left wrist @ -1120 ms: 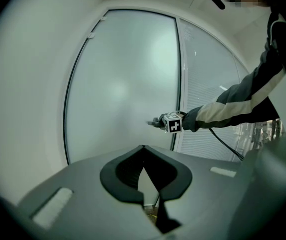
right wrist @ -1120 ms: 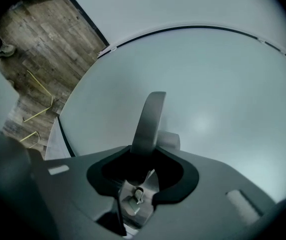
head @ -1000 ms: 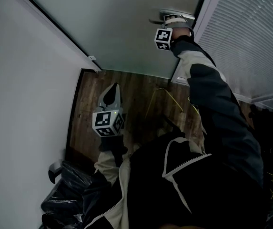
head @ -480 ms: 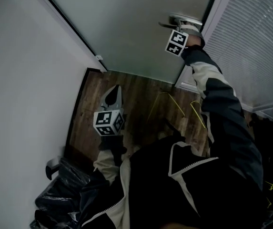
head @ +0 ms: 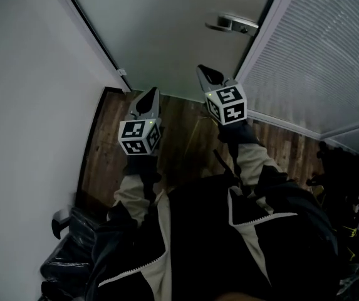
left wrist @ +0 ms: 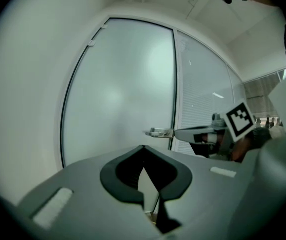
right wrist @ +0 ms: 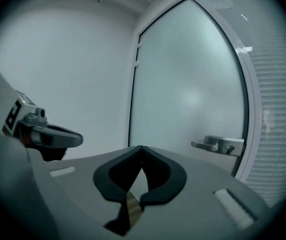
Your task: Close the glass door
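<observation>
The frosted glass door (head: pixel 166 36) stands straight ahead, its edge lying against the frame beside the blinds. Its metal lever handle (head: pixel 232 24) is free, with nothing on it. My right gripper (head: pixel 203 71) hangs in the air well below the handle and apart from the door, its jaws shut and empty. My left gripper (head: pixel 151 93) floats beside it on the left, also shut and empty. In the left gripper view the tips (left wrist: pixel 143 146) meet before the door (left wrist: pixel 118 94) and handle (left wrist: pixel 158 132). In the right gripper view the tips (right wrist: pixel 141 147) meet left of the handle (right wrist: pixel 217 145).
A white wall (head: pixel 29 105) runs along the left. A glass panel with closed blinds (head: pixel 317 55) fills the right. Below is dark wooden floor (head: pixel 179 149) with a yellow cord (head: pixel 195 127). A black bag (head: pixel 72 249) lies lower left, dark equipment (head: pixel 345 174) at right.
My right gripper has let go of the door handle, dropped back toward my body and rolled over; it is now level with the left one, which rose slightly.
</observation>
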Motion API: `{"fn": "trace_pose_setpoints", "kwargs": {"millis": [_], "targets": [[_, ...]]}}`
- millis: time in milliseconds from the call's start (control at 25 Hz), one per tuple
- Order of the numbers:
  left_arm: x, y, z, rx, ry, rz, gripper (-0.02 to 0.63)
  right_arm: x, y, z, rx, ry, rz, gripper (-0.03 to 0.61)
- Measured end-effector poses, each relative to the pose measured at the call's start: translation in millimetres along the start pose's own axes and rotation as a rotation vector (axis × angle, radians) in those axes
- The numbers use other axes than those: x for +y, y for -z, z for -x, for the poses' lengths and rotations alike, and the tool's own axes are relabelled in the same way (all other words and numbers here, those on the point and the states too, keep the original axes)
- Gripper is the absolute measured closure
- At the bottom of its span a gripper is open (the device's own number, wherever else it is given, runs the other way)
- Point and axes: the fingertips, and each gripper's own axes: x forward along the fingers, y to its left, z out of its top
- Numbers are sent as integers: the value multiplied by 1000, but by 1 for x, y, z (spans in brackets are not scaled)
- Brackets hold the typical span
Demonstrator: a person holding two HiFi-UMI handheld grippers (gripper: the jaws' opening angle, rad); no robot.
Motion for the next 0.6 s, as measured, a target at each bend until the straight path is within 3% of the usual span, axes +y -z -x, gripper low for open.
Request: {"fn": "trace_pose_setpoints", "kwargs": {"millis": [200,600], "targets": [[-19,-3,-4,-12,57,-28,612,55,36,33,38,-22,-75,575],[-52,12,-8,5,128,-25,612,33,38,67,28,79,-81,577]]}}
